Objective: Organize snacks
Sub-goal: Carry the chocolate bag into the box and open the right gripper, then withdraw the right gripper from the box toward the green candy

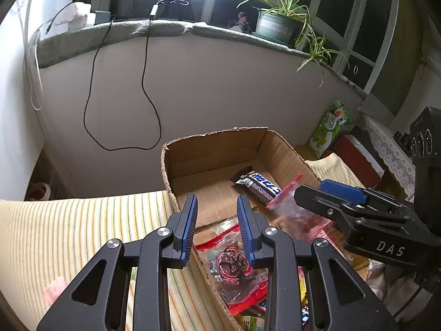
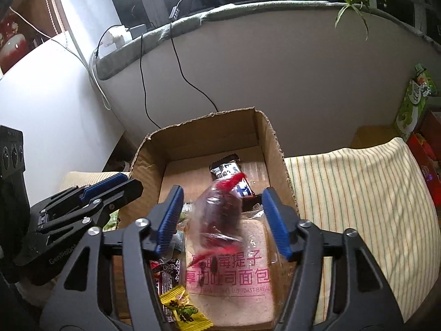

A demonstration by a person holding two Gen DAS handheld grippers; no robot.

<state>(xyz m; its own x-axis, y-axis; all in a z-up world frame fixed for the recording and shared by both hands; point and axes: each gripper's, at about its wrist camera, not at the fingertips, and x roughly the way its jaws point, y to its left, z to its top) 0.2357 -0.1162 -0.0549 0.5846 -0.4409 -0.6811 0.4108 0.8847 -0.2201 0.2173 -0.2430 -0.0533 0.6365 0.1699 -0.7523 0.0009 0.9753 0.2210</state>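
Right wrist view: right gripper (image 2: 220, 218) fingers apart, a red-sealed snack pouch (image 2: 220, 215) loose and blurred between them above the cardboard box (image 2: 275, 149). Left gripper (image 1: 217, 226) fingers slightly apart, gripping nothing, over another pouch (image 1: 234, 264) in the box.

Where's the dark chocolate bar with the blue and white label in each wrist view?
Left wrist view: chocolate bar lies on the cardboard box floor, right of centre, beyond the fingertips.
Right wrist view: chocolate bar sits at picture centre, partly behind the red-edged clear packet.
Shared landmark: the box's torn far wall.
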